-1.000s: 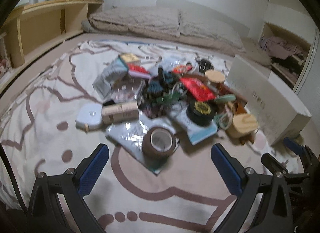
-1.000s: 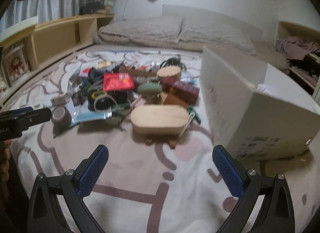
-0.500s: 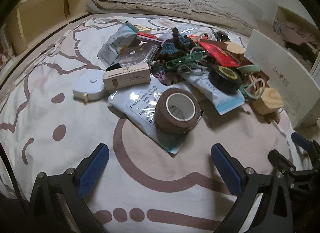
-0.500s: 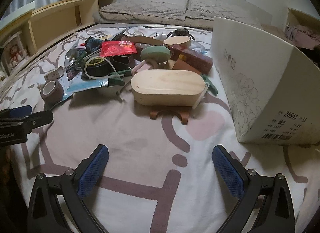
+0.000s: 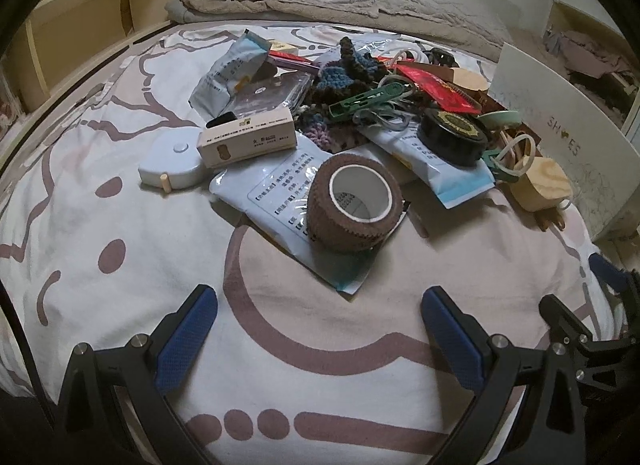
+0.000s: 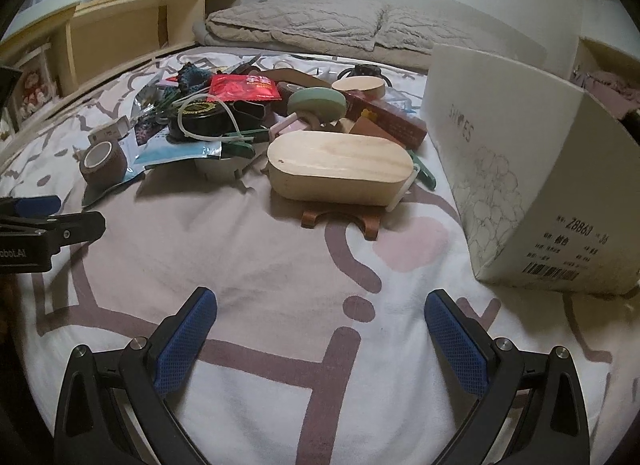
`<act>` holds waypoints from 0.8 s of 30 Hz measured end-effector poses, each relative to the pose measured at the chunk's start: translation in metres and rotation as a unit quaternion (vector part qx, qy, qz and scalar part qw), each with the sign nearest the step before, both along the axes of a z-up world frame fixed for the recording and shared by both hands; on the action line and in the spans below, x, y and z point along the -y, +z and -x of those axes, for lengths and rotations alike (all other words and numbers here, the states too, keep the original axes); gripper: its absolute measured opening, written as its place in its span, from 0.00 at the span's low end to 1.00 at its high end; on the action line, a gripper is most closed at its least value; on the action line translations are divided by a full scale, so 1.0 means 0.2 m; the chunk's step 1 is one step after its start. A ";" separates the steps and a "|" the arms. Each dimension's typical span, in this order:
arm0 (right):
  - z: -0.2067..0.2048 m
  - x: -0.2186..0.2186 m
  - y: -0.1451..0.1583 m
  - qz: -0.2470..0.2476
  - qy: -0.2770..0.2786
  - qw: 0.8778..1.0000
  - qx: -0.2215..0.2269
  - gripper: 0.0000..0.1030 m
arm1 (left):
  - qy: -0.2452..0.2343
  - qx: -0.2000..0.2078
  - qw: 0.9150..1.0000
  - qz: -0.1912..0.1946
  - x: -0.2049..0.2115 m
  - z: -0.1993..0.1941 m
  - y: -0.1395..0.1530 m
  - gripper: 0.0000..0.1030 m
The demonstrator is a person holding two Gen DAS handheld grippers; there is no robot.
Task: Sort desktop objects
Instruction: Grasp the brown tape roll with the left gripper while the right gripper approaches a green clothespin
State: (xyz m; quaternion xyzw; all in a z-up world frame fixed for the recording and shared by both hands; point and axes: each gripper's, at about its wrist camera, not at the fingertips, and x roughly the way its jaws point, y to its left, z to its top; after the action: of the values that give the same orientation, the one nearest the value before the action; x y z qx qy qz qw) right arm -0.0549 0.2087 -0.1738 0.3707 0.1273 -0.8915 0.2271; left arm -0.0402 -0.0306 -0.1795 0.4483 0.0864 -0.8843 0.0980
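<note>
Both grippers, left gripper (image 5: 320, 329) and right gripper (image 6: 320, 329), spread wide, holding nothing, over bedspread (image 5: 120, 305). One brown tape roll (image 5: 354, 201), one wooden box (image 6: 340, 171) at pile's near edge; one shoebox (image 6: 532, 185) toward right edge.

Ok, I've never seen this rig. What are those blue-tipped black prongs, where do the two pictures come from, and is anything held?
The prongs are two handheld grippers, each with a camera looking along its fingers. One picture comes from the left gripper, facing a brown tape roll on a plastic packet. The other comes from the right gripper, facing an oval wooden box beside a white shoe box. All lie on a patterned bedsheet. Both grippers are open and hold nothing.
</note>
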 end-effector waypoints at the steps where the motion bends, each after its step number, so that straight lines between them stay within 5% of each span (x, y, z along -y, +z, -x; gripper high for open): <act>1: 0.00 0.00 0.00 0.003 -0.001 1.000 0.000 1.00 | 0.001 -0.004 1.000 -0.008 0.01 0.00 0.01 1.00; 6: 0.00 -0.01 -0.01 0.010 -0.005 1.000 -0.001 1.00 | 0.010 -0.036 0.998 -0.050 0.06 -0.04 0.05 0.98; 15: 0.03 0.00 -0.01 0.009 -0.001 1.000 0.025 1.00 | -0.014 -0.083 0.996 0.011 -0.01 -0.02 0.14 0.76; 24: 0.04 0.00 0.05 0.033 0.010 0.999 0.041 1.00 | -0.023 -0.090 0.996 0.005 -0.01 0.03 0.13 0.57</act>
State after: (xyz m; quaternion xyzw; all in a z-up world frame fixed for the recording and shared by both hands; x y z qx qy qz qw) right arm -0.0627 0.2091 -0.1632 0.3977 0.0925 -0.8772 0.2526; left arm -0.0469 -0.0287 -0.1527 0.3679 0.0797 -0.9237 0.0717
